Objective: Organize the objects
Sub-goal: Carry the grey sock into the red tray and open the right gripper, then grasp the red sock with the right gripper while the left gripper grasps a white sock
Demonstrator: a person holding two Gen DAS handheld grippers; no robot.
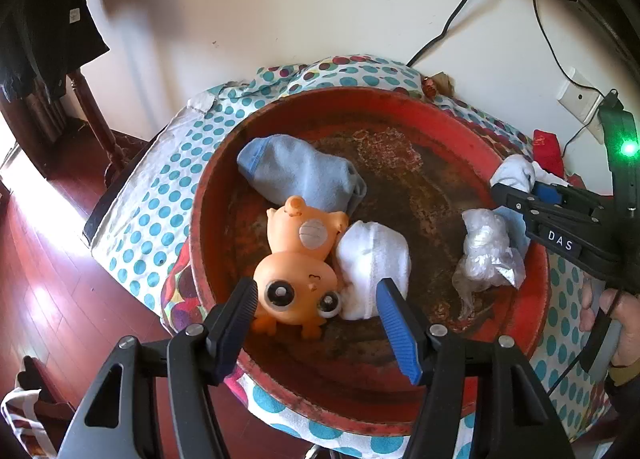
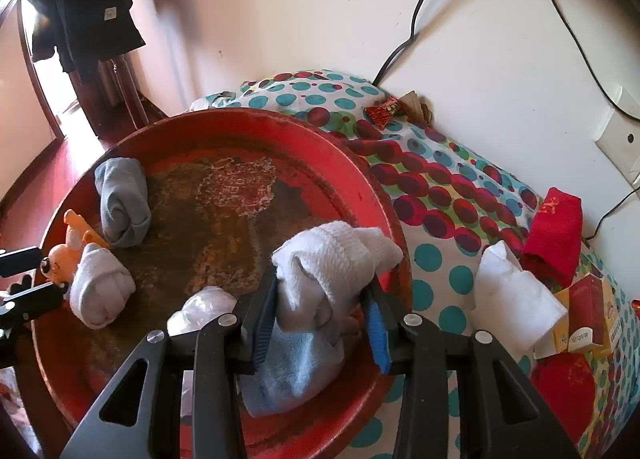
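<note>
A round red tray holds a blue rolled sock, an orange toy frog, a white rolled sock and a crumpled clear plastic bag. My left gripper is open and empty, its fingers either side of the frog's head and the white sock. My right gripper is shut on a white sock above the tray's right rim, over a light-blue cloth; it shows in the left wrist view.
The tray sits on a polka-dot cloth beside a white wall. On the cloth to the right lie a red sock, a white folded item, a small box and a red candy wrapper. Cables hang on the wall.
</note>
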